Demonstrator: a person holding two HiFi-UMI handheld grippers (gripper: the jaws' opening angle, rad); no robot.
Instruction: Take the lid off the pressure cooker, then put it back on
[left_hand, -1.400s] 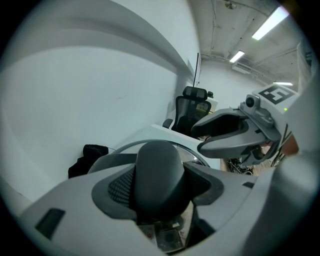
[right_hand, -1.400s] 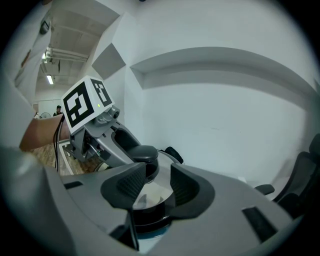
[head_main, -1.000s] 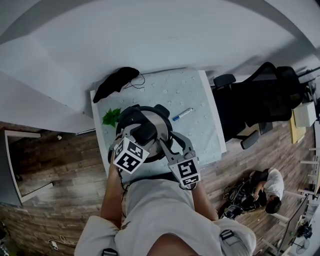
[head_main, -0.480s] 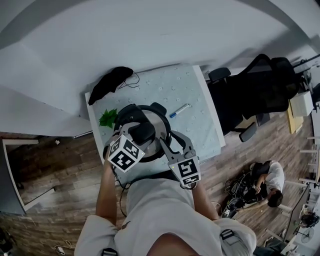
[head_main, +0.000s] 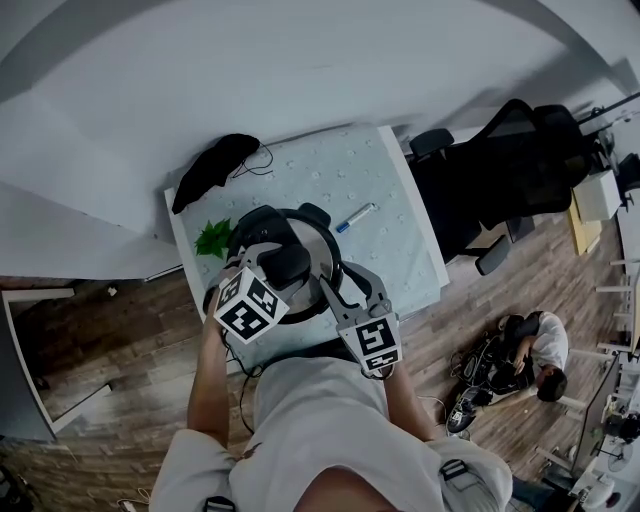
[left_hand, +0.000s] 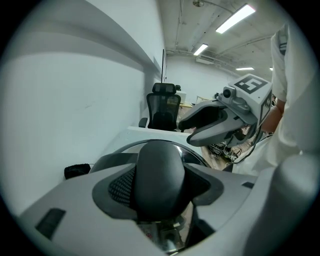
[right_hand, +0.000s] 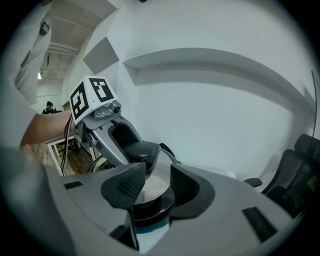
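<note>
A steel pressure cooker stands near the front edge of the pale table, with its lid on. My left gripper is shut on the lid's thick black handle. In the left gripper view that handle fills the space between the jaws of the left gripper. My right gripper is at the cooker's front right rim. In the right gripper view its jaws close on the cooker's black side handle, and the left gripper shows just beyond.
On the table lie a blue marker, a green leaf and a black cloth. A black office chair stands to the right of the table. A person sits on the wooden floor at the right.
The head view has drifted a little. The left gripper's marker cube sits slightly further left. Both grippers keep the same hold on the cooker.
</note>
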